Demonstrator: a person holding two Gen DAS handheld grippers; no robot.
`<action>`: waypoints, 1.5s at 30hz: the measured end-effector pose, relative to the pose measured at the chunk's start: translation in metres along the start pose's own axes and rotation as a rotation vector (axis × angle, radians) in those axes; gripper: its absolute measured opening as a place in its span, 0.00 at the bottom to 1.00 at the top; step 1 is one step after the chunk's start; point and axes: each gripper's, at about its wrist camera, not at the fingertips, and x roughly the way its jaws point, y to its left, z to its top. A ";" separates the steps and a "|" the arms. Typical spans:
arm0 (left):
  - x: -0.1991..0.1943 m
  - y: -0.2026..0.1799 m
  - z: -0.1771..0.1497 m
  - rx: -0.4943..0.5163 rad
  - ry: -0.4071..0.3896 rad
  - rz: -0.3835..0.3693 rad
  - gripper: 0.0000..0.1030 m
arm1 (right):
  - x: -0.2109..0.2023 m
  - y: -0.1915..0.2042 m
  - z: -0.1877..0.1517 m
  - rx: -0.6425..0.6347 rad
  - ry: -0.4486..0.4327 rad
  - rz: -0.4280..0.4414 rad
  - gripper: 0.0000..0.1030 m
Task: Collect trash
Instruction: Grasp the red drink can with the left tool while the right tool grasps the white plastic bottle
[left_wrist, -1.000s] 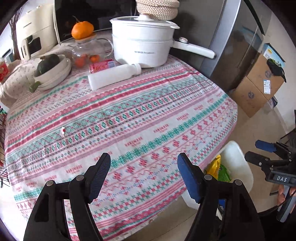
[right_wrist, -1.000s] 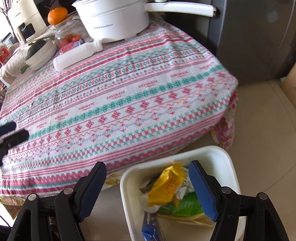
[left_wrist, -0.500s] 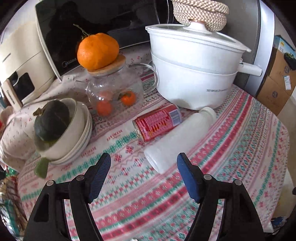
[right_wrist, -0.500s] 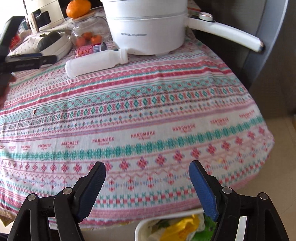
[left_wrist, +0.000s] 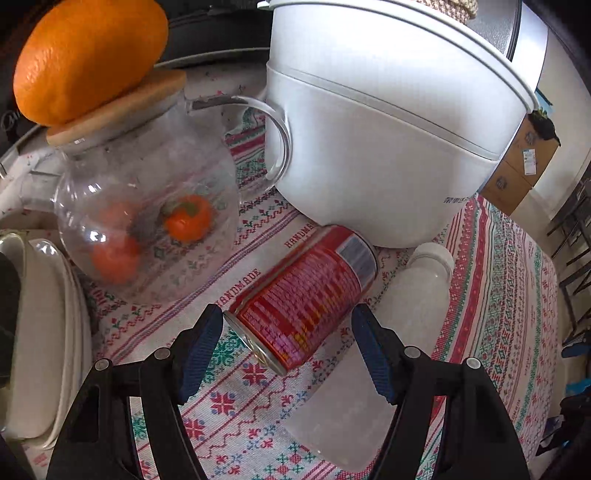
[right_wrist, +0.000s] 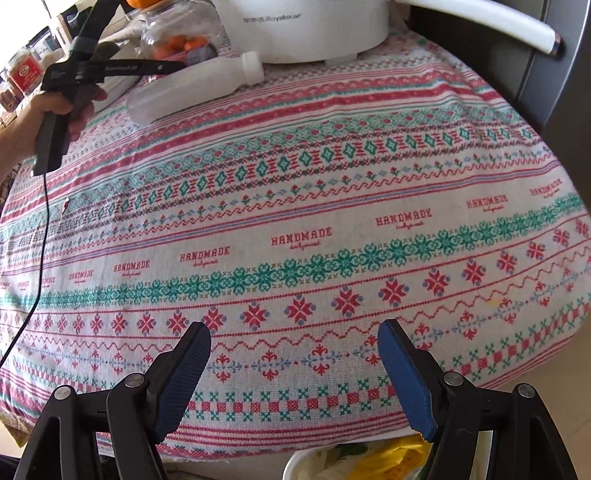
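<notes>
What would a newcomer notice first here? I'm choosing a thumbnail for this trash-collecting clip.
The red can lying on its side between the open left gripper fingers, beside a toppled white bottle. Behind them, a big white pot and an orange atop a glass teapot. The open right gripper hovers over the patterned tablecloth.

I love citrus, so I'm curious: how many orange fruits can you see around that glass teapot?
3. One large orange sits on the glass teapot's wooden lid. Two small ones show through the glass, seemingly inside. More may be hidden.
</notes>
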 end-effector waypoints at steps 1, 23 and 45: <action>0.003 0.001 -0.001 -0.015 0.010 -0.012 0.72 | 0.001 0.001 0.000 -0.003 0.003 0.001 0.76; -0.068 -0.042 -0.073 -0.142 -0.124 0.058 0.57 | 0.008 0.017 0.012 -0.029 -0.017 -0.007 0.76; -0.186 -0.076 -0.201 -0.241 -0.128 0.135 0.54 | 0.067 0.074 0.128 0.250 -0.088 0.074 0.76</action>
